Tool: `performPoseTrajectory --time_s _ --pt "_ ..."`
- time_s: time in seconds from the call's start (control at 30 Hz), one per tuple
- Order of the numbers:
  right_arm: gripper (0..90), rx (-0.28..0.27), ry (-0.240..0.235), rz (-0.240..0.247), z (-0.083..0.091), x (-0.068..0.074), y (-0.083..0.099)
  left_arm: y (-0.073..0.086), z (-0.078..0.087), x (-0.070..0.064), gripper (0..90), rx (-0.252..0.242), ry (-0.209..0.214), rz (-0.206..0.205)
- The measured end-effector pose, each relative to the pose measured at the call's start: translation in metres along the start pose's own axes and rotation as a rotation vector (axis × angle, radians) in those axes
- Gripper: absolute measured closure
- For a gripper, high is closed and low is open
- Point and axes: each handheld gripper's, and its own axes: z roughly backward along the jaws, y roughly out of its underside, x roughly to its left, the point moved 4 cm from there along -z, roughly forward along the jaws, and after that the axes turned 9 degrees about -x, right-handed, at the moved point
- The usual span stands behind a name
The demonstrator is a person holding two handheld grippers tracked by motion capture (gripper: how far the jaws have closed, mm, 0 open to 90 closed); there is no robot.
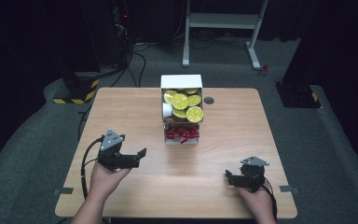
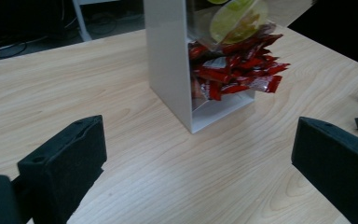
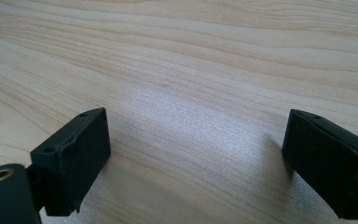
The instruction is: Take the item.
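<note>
Tabletop (image 1: 121,100) first, since it's the biggest thing going: light wood-grain board with rounded corners, sitting on grey carpet, with a small dark round grommet (image 1: 209,100) near its far edge. Next down in size is the tall white open-fronted dispenser box (image 1: 181,81), standing upright around the middle of the far half. Its upper section is stuffed with round yellow-lidded pods (image 1: 195,114), and the bottom tray holds a heap of red foil sachets (image 1: 182,134), a few poking out over the front lip.

Left claw (image 1: 142,153) is held in the person's left hand (image 1: 103,179) at the near left, raised a bit off the wood and pointed across toward the box. Its jaws stand wide apart with nothing between them. From the left gripper view the red foil sachets (image 2: 235,74) sit ahead and slightly to the right of the gap, clearly apart from the jaws, no contact at all. The white dispenser box (image 2: 170,70) shows its side wall there.

Right claw (image 1: 229,176) is at the near right in the person's right hand (image 1: 260,203), well away from the box and low to the wood. Jaws spread wide too, just bare wood grain (image 3: 191,84) between them.
</note>
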Motion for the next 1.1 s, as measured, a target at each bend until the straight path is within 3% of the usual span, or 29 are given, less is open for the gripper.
performPoseTrajectory --time_s 0.33,0.77,1.1 --pt "7.7 0.001 0.0 -0.003 0.0 0.0 0.0 -0.015 -0.009 -0.013 4.0 -0.033 0.043 -0.013" --pt "7.7 0.0 -0.001 -0.001 0.0 0.0 0.0 -0.046 -0.019 -0.027 4.1 -0.07 0.068 -0.049" --pt "7.8 0.0 0.003 -0.005 0.001 0.001 0.0 -0.058 -0.026 -0.036 4.3 -0.094 0.099 -0.033"
